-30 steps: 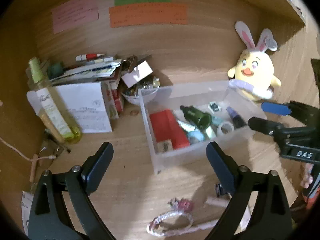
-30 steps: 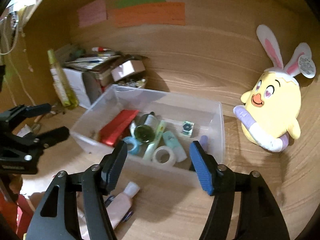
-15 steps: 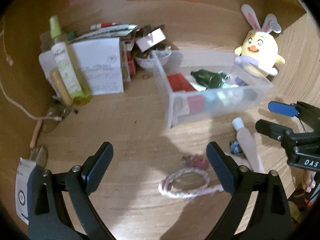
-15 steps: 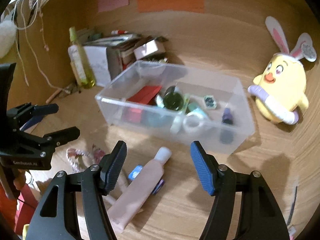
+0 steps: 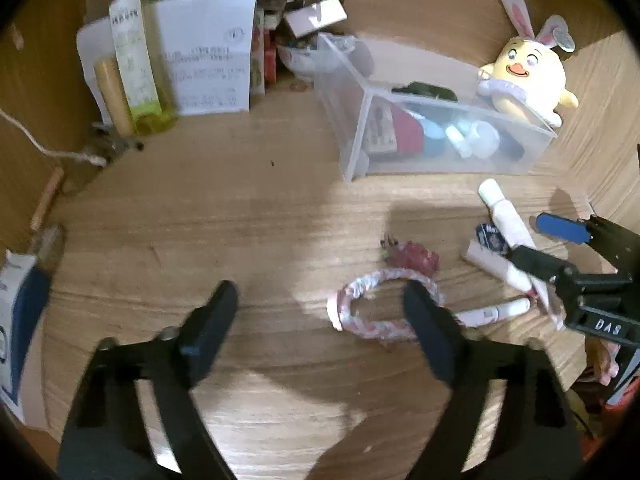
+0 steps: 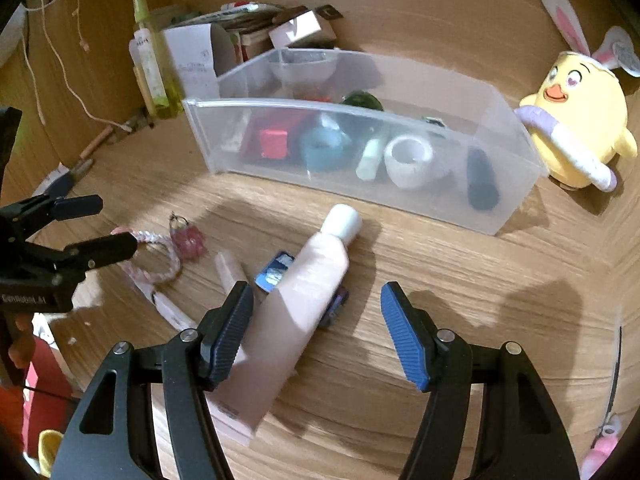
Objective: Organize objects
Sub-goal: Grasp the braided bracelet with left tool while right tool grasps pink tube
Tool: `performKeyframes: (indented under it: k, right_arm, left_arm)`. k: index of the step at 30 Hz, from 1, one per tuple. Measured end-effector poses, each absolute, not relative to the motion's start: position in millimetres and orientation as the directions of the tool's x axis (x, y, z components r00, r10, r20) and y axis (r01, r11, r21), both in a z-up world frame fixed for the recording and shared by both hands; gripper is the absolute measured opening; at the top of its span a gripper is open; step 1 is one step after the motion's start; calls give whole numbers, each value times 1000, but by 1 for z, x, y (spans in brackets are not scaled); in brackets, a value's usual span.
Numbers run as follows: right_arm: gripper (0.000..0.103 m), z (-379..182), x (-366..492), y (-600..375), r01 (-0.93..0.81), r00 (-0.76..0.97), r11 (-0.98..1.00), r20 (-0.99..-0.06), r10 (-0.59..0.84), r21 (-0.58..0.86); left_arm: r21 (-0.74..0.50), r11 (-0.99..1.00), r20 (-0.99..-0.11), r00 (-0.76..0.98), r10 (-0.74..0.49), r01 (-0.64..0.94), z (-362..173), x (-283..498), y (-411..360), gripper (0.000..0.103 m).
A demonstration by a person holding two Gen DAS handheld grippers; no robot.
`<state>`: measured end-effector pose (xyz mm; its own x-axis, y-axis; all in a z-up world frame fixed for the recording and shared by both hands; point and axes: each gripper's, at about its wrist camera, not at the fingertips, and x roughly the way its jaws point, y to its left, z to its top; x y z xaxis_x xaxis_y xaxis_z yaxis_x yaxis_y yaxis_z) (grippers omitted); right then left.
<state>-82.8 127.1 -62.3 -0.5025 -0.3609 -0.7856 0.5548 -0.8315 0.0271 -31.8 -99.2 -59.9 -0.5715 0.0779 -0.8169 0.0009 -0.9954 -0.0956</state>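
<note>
Pink tube (image 6: 304, 296) lies on desk (image 6: 440, 280) before clear bin (image 6: 360, 184), cap toward bin. Right gripper (image 6: 316, 332) spread, nearer; tube's long axis apparently runs between its jaws. Left gripper (image 5: 320, 320) spread, empty, over braided loop (image 5: 376, 304).

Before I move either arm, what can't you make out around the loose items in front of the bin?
- Small blue packet: right wrist view, mostly under the pink tube; print unreadable.
- Pink tube's crimped end: right wrist view, behind the right gripper's finger.
- Braided loop: left wrist view, part behind the left gripper's finger; blurred.
- Clear bin contents: both views, frosted wall blurs them.
- Thin white pen: left wrist view, label too small.
</note>
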Motion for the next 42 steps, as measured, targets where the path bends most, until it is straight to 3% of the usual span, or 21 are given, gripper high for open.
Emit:
performKeyframes:
  k: [4, 6, 15, 23, 25, 32, 42]
  right_arm:
    - [63, -61, -85, 140, 540, -512, -841, -792, -333, 5]
    - [63, -63, -86, 145, 537, -508, -844, -801, -318, -6]
    - [63, -58, -95, 151, 542, -502, -840, -799, -332, 9]
    - [62, -57, -128, 122, 570, -483, -822, -810, -332, -3]
    - [56, -61, -136, 118, 569, -470, -822, -820, -326, 0]
    - [19, -68, -143, 117, 560, -470, -828, -826, -311, -7]
    - [19, -45, -130, 137, 545, -536, -839, -774, -337, -11]
  left_arm:
    - [-93, -996, -816, -572, 81, -8, -64, -28, -96, 62]
    - [-72, -997, -813, -578, 65, -12, -64, -27, -93, 47]
    - [-15, -1000, -801, -598, 22, -18, -64, -21, -94, 12]
    - [-42, -997, -772, -636, -5, 58, -56, -21, -115, 11]
    - [-42, -997, -759, -651, -9, 62, -50, -21, -118, 11]
    - [-64, -997, -725, -688, 18, 42, -36, -23, -114, 11]
    - [-106, -994, -687, -723, 75, -2, -18, -30, -95, 11]
